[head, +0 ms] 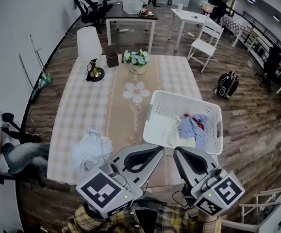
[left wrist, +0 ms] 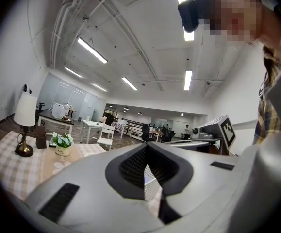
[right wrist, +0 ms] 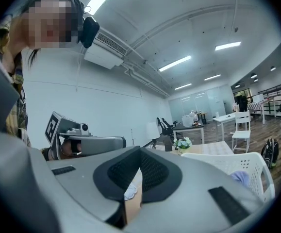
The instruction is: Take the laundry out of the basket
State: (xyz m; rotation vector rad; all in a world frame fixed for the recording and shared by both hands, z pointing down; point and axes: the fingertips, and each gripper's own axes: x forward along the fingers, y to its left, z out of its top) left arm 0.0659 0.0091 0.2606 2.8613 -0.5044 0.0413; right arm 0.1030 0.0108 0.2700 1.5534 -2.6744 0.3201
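A white laundry basket (head: 156, 111) stands on the right of the checked table. In it lie a blue garment with red in it (head: 194, 125) and a white piece (head: 172, 132). A light bundle of cloth (head: 92, 149) sits on the table to the left of the basket. My left gripper (head: 160, 151) and right gripper (head: 178, 152) hover side by side at the table's near edge, just short of the basket. Both are shut with nothing between the jaws. The right gripper view shows the basket's wall (right wrist: 237, 166), the blue garment (right wrist: 240, 178) and the left gripper (right wrist: 82, 142).
A white lamp (head: 89, 45), a brown box (head: 112, 58) and a flower pot (head: 137, 61) stand at the table's far end. Beyond are a white chair (head: 206, 40), a backpack (head: 226, 84) on the floor, and a seated person (head: 9, 152) at the left.
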